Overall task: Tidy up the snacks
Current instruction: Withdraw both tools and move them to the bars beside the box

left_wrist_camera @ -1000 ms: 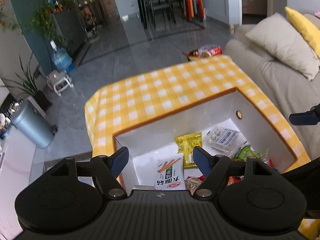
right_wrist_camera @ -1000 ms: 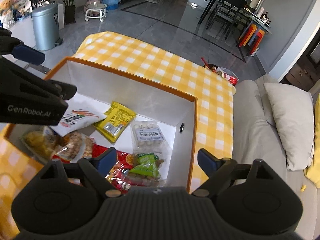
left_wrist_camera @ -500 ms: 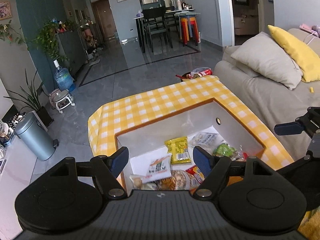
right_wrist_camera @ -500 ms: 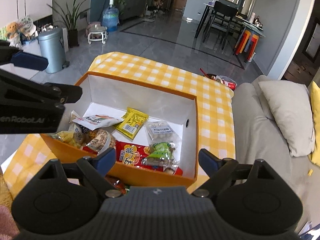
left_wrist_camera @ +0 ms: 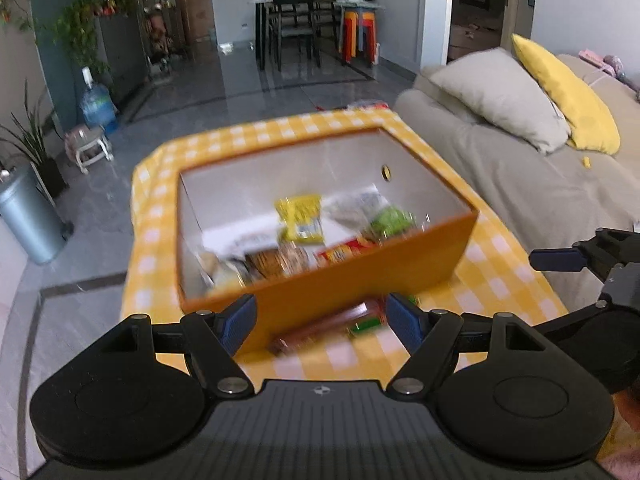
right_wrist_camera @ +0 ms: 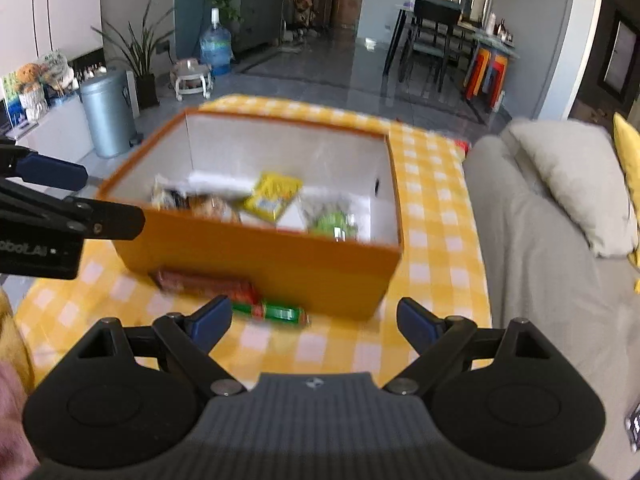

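Observation:
An orange box [left_wrist_camera: 360, 276] [right_wrist_camera: 256, 258] with white inner walls stands on the yellow checked tablecloth [left_wrist_camera: 496, 280] [right_wrist_camera: 436, 240]. Several snack packets lie inside, among them a yellow packet [left_wrist_camera: 301, 216] [right_wrist_camera: 274, 195] and a green one [left_wrist_camera: 390, 221] [right_wrist_camera: 334, 220]. On the cloth in front of the box lie a long dark red packet [left_wrist_camera: 320, 326] [right_wrist_camera: 200, 282] and a small green packet [left_wrist_camera: 366, 325] [right_wrist_camera: 276, 313]. My left gripper [left_wrist_camera: 322, 322] is open and empty just short of these two. My right gripper [right_wrist_camera: 314, 324] is open and empty beside the small green packet.
A grey sofa [left_wrist_camera: 532, 184] [right_wrist_camera: 540, 248] with beige and yellow cushions runs along the table's right. A grey bin [left_wrist_camera: 28, 220] [right_wrist_camera: 106, 116], a water bottle [right_wrist_camera: 216, 46], plants and a stool stand on the floor to the left. A dining table [left_wrist_camera: 316, 20] stands far back.
Both grippers have drawn back from over the box and sunk lower, so the box's orange front wall and the two packets lying before it have come into view. Both stayed open and empty.

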`<state>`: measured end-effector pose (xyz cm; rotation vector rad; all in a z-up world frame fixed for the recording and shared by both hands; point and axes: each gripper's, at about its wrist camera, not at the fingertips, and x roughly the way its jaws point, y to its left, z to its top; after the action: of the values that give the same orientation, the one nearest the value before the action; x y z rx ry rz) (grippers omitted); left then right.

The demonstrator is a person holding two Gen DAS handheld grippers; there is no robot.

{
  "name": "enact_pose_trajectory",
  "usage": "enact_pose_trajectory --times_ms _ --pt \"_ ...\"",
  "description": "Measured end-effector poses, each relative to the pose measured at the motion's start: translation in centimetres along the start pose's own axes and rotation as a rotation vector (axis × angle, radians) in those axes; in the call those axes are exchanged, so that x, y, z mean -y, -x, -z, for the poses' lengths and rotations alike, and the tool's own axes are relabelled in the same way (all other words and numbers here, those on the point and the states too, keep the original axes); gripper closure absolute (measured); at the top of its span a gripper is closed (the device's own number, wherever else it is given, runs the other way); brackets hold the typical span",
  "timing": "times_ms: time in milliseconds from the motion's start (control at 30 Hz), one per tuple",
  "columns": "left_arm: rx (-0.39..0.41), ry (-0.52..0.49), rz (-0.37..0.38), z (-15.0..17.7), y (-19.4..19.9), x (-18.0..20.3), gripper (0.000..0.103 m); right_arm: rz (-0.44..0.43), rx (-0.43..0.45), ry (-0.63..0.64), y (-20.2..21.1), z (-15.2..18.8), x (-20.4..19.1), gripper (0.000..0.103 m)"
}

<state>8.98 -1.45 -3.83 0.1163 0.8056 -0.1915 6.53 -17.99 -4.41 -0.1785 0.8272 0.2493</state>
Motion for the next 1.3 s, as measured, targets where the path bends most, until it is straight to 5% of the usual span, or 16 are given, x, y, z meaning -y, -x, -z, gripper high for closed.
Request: enact_pose_trajectory --times_ms 300,633,867,1300 --pt "-0.133 -0.006 0.016 3.1 -3.6 1.0 0.022 0.006 -0.078 0.034 -4.0 3.3 0.7 0.017" --pt "-0.161 0.003 0.037 3.4 -6.5 0.6 0.022 -0.001 -0.094 -0.013 -6.3 3.1 1.2 0.019" --pt "-0.169 -0.045 0.045 3.0 -8.1 0.4 0.023 -0.009 -0.071 0.005 -7.5 2.1 1.3 0.033" --pt "-0.197 -0.046 0.057 2.5 -9.4 -0.7 0.023 -0.07 -0.104 0.006 -11.5 0.8 1.8 0.034"
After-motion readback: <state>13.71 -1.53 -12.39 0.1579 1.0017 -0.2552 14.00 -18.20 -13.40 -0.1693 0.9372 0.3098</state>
